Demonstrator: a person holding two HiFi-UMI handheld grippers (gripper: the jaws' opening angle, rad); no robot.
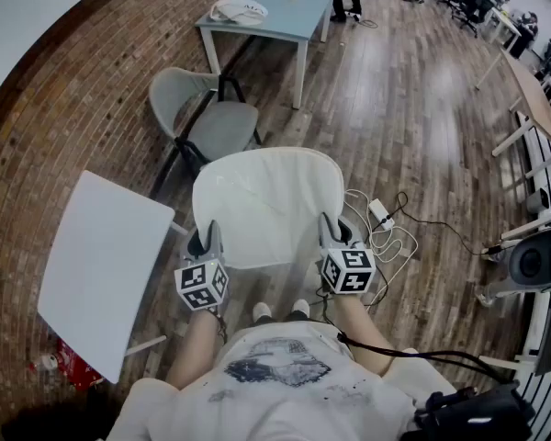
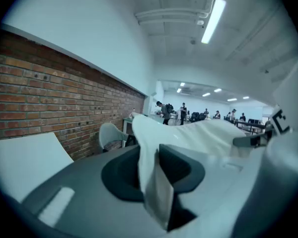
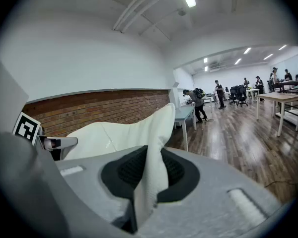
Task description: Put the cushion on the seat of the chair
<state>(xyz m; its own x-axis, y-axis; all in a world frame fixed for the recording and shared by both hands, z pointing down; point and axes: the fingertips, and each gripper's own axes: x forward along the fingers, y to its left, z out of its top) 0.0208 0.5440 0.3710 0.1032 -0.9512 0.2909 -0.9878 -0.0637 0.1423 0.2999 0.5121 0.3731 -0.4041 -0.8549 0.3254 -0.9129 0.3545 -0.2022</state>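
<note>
At the far left of the head view, a white table [image 1: 101,265] is standing beside the brick wall [image 1: 64,127].

1. You are holding the left gripper [image 1: 205,240] just right of that table. Its marker cube is facing up toward you. In the left gripper view, its 2 jaws are closing on a fold of the cushion's left edge. The white fabric is filling the narrow gap between the pads, so this gripper [image 2: 151,170] is pinching the cushion [image 2: 208,135] and nothing else.

2. The cushion [image 1: 266,200] is hanging spread out between the 2 grippers, in front of your body and above the wooden floor [image 1: 413,108]. It is hiding whatever is standing directly beneath it. A grey chair [image 1: 207,118] is standing beyond the cushion's far edge, near the wall, and the cushion is not resting on its seat. A light blue table [image 1: 275,12] is standing farther back.

3. You are holding the right gripper [image 1: 335,231] at the cushion's right edge, level with the left one. In the right gripper view, the jaws of this gripper [image 3: 149,175] are nearly together. They are clamping a thin fold of the cushion [image 3: 114,135], which is rising from between the dark pads.

To the right of that gripper, white cables [image 1: 386,242] are lying in loops on the floor.
</note>
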